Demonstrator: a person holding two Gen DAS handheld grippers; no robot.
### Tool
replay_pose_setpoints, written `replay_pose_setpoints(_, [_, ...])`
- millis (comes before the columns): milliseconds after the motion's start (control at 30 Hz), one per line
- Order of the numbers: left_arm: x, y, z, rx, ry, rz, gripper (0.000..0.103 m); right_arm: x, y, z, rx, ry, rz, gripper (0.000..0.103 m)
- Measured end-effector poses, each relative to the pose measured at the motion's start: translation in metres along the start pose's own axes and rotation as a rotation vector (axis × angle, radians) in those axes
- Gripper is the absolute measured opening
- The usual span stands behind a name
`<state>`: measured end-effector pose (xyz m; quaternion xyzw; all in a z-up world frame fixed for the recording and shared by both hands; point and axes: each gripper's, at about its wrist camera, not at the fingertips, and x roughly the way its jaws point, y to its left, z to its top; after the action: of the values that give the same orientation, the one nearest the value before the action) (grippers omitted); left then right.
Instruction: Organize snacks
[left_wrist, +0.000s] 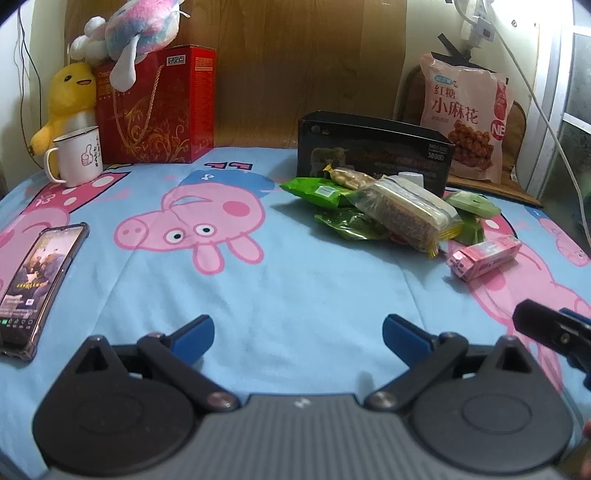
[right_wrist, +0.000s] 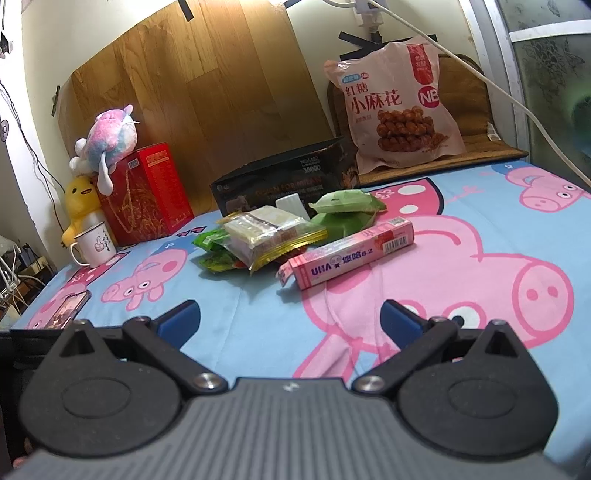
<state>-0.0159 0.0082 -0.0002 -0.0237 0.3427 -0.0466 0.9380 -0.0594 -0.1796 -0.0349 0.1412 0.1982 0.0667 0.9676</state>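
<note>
The right tongs (right_wrist: 290, 317) hover spread over the cartoon sheet (right_wrist: 480, 236), near the pink candy box (right_wrist: 349, 253).

Dim warm indoor light, soft shadows, heavy fisheye edge distortion.

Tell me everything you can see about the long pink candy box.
The pink candy box is a slim carton, apparently cardboard, printed "UHA" with a barcode near its far end. It lies flat on the cartoon-pig sheet, angled, at the right edge of the snack pile. Its near end flap looks slightly open. Neither pair of tongs touches it.
</note>
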Motion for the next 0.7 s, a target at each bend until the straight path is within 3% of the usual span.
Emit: replay_pose_setpoints(700, [-0.0032,0.0045,-0.001,-0.017,-0.02,-0.031,0.1,-0.0006,0.0021,0.0028,-0.007,-0.014,-0.012,0.103])
